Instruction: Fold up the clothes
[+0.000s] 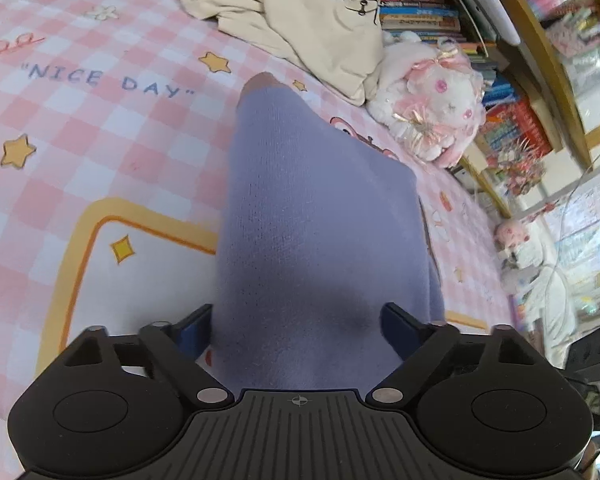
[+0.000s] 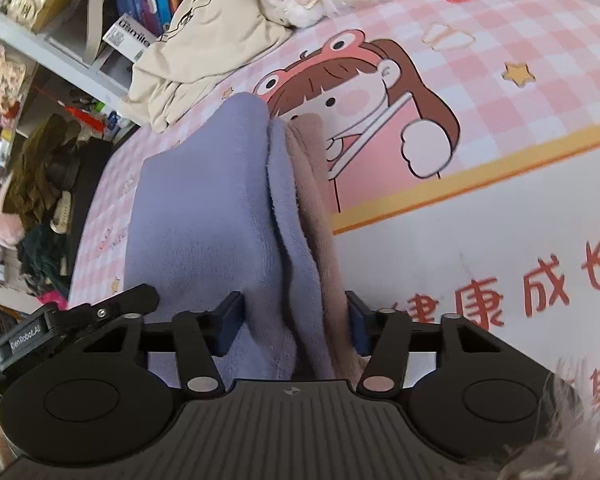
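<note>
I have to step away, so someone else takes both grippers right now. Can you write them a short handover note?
Left tongs: a bulky fold of the purple garment sits between them; whether the pads press on it is unclear.
Right tongs: closed on the bunched edge of the same purple garment, with its tan layer in the bite.
The garment lies partly folded on the pink checked bedspread.
A cream garment lies crumpled at the far edge beside a plush toy, untouched.
Left to do: finish this fold, set it flat, then fold the cream one.
</note>
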Demonstrator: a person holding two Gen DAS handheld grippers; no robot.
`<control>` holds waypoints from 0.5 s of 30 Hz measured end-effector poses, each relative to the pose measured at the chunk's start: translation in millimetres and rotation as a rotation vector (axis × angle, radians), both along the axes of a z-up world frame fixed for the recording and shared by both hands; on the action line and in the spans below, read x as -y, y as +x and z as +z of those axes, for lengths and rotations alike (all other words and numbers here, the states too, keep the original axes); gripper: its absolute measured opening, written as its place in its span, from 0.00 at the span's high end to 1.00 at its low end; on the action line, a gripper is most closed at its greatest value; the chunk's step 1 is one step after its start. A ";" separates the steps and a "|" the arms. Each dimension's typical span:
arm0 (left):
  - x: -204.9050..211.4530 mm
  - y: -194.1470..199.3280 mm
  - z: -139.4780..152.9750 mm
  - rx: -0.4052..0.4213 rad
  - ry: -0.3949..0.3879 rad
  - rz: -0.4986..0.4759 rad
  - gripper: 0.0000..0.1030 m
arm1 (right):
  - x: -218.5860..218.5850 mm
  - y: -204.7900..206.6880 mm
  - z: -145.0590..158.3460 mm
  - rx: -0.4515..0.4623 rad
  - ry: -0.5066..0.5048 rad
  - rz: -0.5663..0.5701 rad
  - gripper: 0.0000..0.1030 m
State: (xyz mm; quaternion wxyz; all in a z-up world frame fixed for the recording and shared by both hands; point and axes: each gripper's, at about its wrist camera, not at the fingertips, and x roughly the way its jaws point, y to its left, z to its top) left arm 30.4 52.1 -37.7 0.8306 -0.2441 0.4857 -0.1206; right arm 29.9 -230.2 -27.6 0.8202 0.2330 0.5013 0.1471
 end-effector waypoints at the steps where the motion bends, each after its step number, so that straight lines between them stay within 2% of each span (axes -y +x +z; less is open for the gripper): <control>1: 3.2 0.1 1.6 0.009 0.032 -0.011 0.30 | -4.0 -0.8 2.5 0.018 -0.024 0.017 0.65; 3: 10.1 -3.9 7.2 0.046 0.094 -0.039 0.36 | -14.2 -6.2 12.3 0.081 -0.095 0.078 0.70; 5: 16.3 -8.6 13.7 0.085 0.157 -0.065 0.37 | -23.3 -12.7 21.5 0.134 -0.150 0.142 0.71; 7: 15.4 -9.0 14.7 0.087 0.172 -0.078 0.36 | -23.1 -14.6 21.4 0.125 -0.150 0.165 0.71; 10: 1.8 -4.3 6.0 0.027 0.085 -0.055 0.30 | -13.6 -9.8 13.3 0.066 -0.112 0.138 0.64; 11: -2.8 -3.5 3.1 0.014 0.053 -0.045 0.30 | -10.4 -7.6 10.1 0.043 -0.101 0.121 0.56; 15: -13.7 -1.3 -4.6 -0.011 -0.035 -0.014 0.28 | -0.8 -1.1 1.8 -0.004 -0.044 0.084 0.42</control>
